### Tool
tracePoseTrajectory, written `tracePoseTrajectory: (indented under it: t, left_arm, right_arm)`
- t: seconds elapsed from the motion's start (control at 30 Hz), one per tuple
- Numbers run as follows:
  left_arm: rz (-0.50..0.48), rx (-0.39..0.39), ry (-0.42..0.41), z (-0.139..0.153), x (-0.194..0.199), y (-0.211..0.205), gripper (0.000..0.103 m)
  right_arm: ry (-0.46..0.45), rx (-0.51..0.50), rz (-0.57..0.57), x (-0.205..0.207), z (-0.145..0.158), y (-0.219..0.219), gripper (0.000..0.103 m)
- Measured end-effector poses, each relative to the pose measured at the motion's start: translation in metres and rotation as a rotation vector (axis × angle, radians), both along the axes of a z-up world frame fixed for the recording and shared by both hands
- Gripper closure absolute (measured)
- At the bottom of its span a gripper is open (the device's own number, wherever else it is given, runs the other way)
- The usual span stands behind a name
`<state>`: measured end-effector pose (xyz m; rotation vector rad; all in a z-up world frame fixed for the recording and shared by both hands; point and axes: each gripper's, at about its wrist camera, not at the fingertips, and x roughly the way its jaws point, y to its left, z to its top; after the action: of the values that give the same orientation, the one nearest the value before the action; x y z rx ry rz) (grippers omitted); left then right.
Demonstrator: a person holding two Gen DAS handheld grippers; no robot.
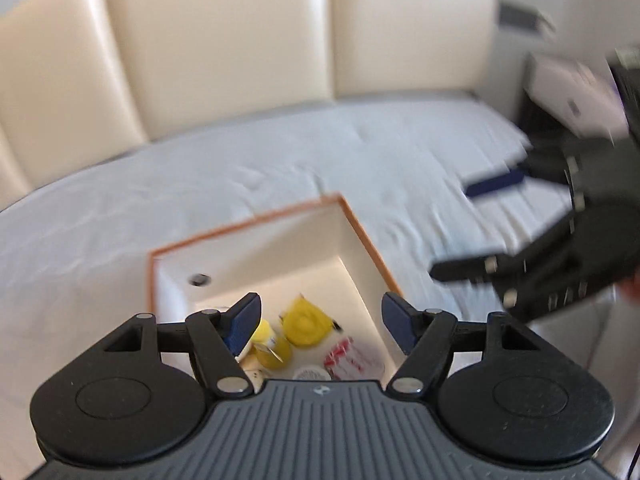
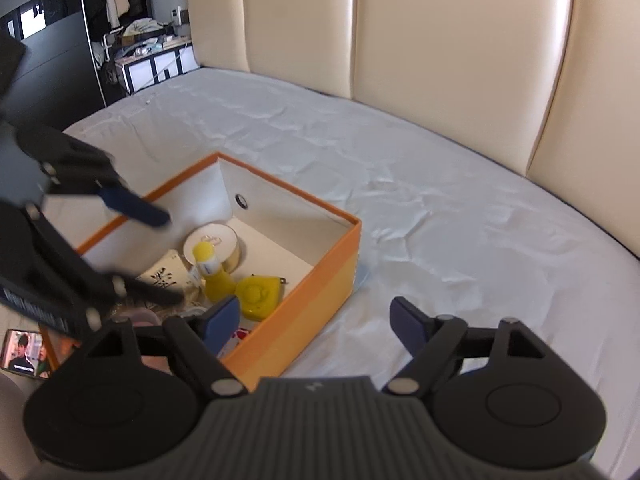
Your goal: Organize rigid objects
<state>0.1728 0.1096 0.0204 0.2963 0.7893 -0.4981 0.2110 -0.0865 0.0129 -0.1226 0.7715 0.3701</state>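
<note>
Orange box (image 2: 280, 320) on bed (image 2: 440, 208), holding yellow duck (image 2: 256, 292); left tongs (image 1: 318, 320) and right tongs (image 2: 312, 320) both spread, empty.

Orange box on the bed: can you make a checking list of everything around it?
Surface: white bed sheet, wrinkled.
Job's things: orange box open, holding a yellow bottle, yellow tape measure, round tin and a printed pouch.
Clutter: phone showing a video, beside the box.
Grippers: left gripper and right gripper both open, holding nothing.
Cables: nothing seen.
Surroundings: cream headboard, messy shelf.
</note>
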Motion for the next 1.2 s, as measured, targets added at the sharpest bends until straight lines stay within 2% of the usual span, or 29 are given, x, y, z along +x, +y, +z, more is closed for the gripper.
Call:
tracePoseTrajectory:
  t: [0.17, 0.33, 0.4, 0.53, 0.63, 0.73, 0.83, 0.97, 1.2]
  left_arm:
    - [0.174, -0.100, -0.106, 0.023, -0.039, 0.007, 0.015]
    - [0.407, -0.066, -0.263, 0.017, -0.083, -0.003, 0.014]
    - [0.485, -0.091, -0.285, 0.012, -0.097, -0.001, 0.013]
    - [0.607, -0.166, -0.255, -0.001, -0.124, 0.002, 0.009]
    - [0.614, -0.225, -0.187, -0.011, -0.136, 0.003, 0.009]
    - [0.645, -0.247, -0.156, -0.018, -0.153, 0.004, 0.008]
    - [0.650, -0.233, -0.143, -0.020, -0.172, 0.004, 0.007]
    - [0.667, -0.248, -0.101, -0.032, -0.181, 0.003, 0.007]
    - [0.654, -0.226, -0.058, -0.046, -0.188, -0.005, 0.007]
  right_arm:
    - [-0.075, 0.030, -0.048, -0.028, 0.024, -0.001, 0.013]
    - [-0.181, 0.052, -0.121, -0.071, 0.045, 0.002, 0.004]
    - [-0.209, 0.052, -0.140, -0.089, 0.049, 0.003, 0.003]
    - [-0.221, 0.096, -0.196, -0.123, 0.048, 0.000, 0.002]
    - [-0.212, 0.154, -0.239, -0.144, 0.042, -0.004, 0.002]
    - [-0.197, 0.161, -0.284, -0.159, 0.032, -0.006, 0.002]
    - [-0.177, 0.146, -0.289, -0.172, 0.021, -0.008, 0.002]
    - [-0.158, 0.142, -0.292, -0.184, 0.007, -0.015, 0.002]
    - [-0.123, 0.109, -0.295, -0.191, -0.009, -0.020, 0.002]
